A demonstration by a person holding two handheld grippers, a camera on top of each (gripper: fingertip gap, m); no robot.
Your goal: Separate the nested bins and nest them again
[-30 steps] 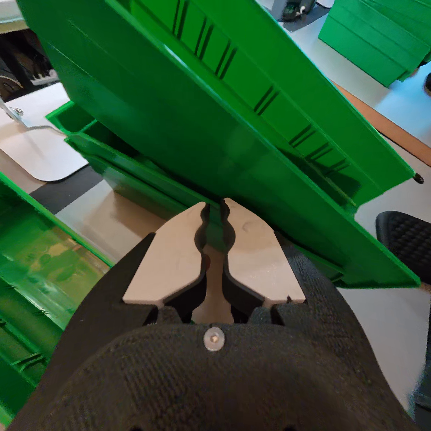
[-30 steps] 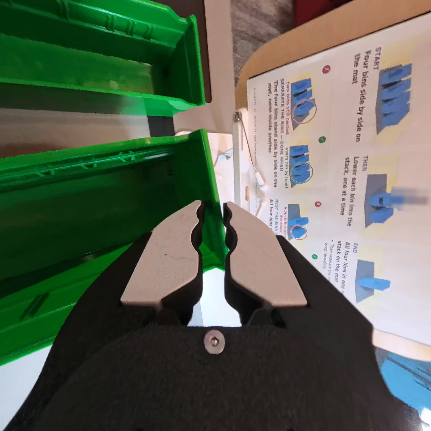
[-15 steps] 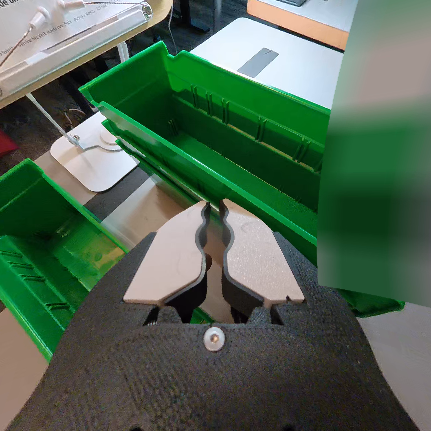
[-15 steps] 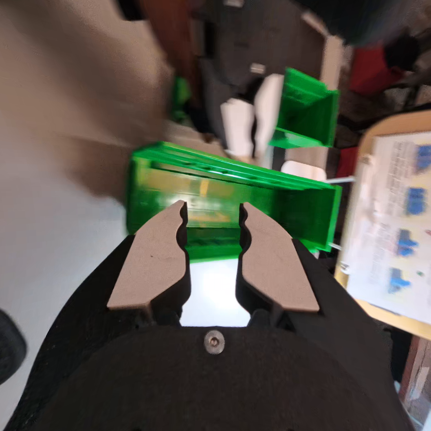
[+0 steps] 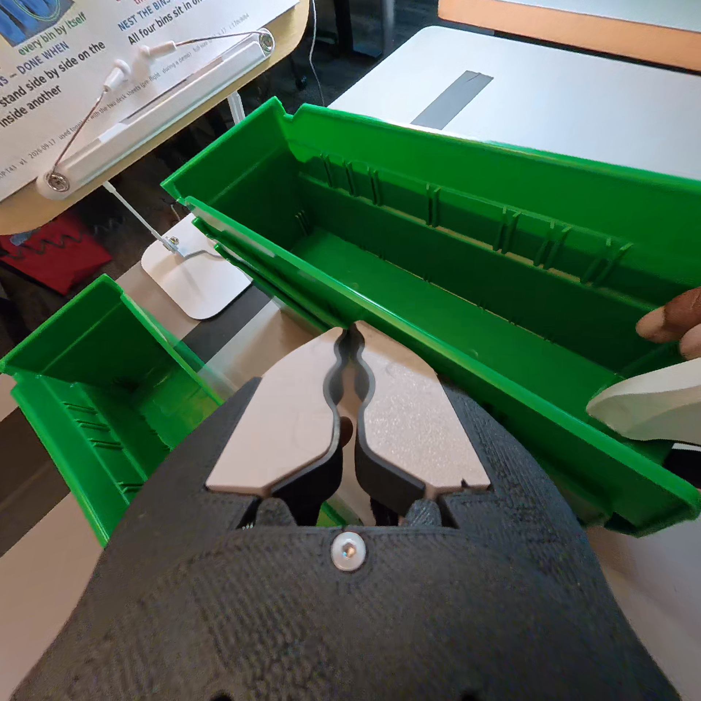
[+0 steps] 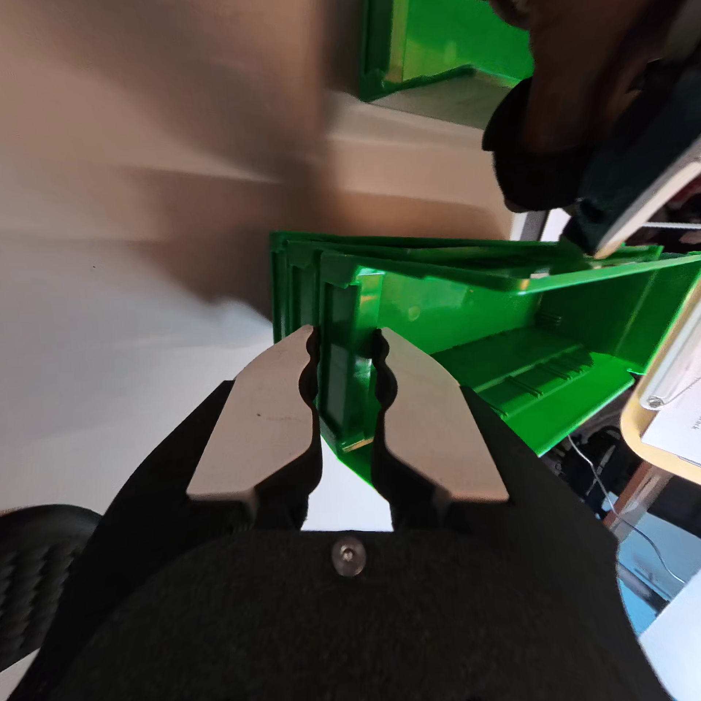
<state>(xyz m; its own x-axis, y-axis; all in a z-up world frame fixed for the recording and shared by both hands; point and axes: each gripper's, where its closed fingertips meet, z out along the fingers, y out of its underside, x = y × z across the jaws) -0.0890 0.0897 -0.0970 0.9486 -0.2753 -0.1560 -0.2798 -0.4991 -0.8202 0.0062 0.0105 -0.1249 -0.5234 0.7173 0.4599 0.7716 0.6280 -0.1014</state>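
Green plastic filled both views: the nested bins (image 5: pixel 436 288) lay along the table's far side, rims stepped one inside another, while a single bin (image 5: pixel 87 383) stood apart near the left edge. My right gripper (image 6: pixel 347 333) straddled the end wall of the top bin (image 6: pixel 343 379), jaws either side though I could not tell if they pinched it, presumably to seat or lift that end. My left gripper (image 5: pixel 351 335) hung just beside the stack's near rim, fingers together and empty, likely ready to steady the stack.
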